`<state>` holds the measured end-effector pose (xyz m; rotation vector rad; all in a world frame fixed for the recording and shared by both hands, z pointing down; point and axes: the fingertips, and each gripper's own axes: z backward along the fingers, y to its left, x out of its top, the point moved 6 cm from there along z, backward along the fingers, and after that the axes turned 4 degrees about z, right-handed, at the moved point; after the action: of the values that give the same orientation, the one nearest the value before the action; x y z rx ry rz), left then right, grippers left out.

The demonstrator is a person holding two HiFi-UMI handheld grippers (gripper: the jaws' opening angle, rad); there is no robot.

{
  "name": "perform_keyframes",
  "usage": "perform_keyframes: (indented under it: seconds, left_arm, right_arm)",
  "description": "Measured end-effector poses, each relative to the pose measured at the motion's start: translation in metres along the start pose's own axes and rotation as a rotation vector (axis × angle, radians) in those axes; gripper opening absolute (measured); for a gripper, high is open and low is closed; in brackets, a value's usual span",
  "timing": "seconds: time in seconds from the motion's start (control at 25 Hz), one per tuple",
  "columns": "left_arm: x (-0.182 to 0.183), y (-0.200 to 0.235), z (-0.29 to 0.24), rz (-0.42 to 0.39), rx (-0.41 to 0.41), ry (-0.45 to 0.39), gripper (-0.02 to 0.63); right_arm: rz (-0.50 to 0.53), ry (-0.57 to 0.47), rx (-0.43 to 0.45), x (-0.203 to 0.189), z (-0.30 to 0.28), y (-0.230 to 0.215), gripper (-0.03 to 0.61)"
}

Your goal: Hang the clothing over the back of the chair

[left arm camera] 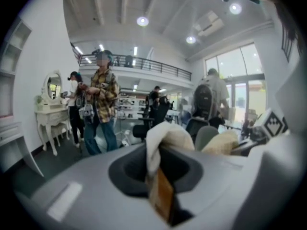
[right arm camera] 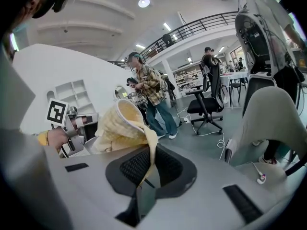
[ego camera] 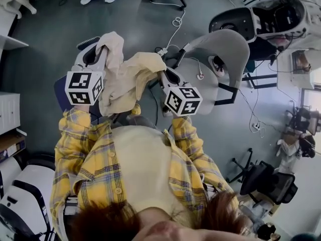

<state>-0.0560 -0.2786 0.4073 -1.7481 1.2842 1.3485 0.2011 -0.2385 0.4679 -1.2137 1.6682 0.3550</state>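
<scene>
An open office with a grey floor (ego camera: pixel 40 29), swivel chairs and trailing cables. A person in a yellow checked shirt holds two tools at chest height. The left tool (ego camera: pixel 100 54) is nearly closed, pinching a thick fold of a cream garment (ego camera: pixel 128 79). The right tool (ego camera: pixel 164 77) is clamped tight on a thin edge of it. The garment runs side to side between them, bunched and sagging, above the floor. A grey chair (ego camera: pixel 220 59) stands just to the right, apart from the cloth. Only the tool views show the cloth in the jaws, a balcony and standing people. The left tool view alone shows a white dressing table (left arm camera: pixel 48 114).
</scene>
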Motion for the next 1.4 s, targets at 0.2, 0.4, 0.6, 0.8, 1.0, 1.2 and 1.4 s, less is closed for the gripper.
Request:
perform_keyframes:
  seconds: [0.2,0.4,0.6,0.8,1.0,1.2,1.4]
  left_arm:
    - [-0.009,0.000,0.000,-0.004,0.009,0.044,0.044]
    - [-0.020,-0.003,0.002,-0.019,0.013,0.102,0.124]
    - [-0.026,0.001,0.006,-0.016,0.025,0.127,0.186]
    - [-0.024,0.001,0.010,-0.012,0.024,0.119,0.199]
    - [-0.027,0.005,0.020,0.004,0.031,0.092,0.207]
    - [-0.029,0.003,0.031,0.017,0.028,0.068,0.209]
    - [-0.027,0.006,0.056,0.046,0.001,0.034,0.207]
  right_arm:
    - [0.014,0.054,0.023,-0.010,0.000,0.002,0.027]
    - [0.007,0.067,0.029,-0.017,0.005,0.004,0.028]
    - [0.014,0.079,0.038,-0.018,0.003,0.006,0.093]
    - [0.020,0.084,0.039,-0.016,0.002,0.006,0.179]
    - [0.015,0.039,-0.033,-0.014,0.005,0.001,0.206]
    - [0.024,-0.001,-0.044,-0.009,0.011,-0.002,0.207]
    - [0.030,-0.015,-0.029,-0.008,0.015,0.021,0.202]
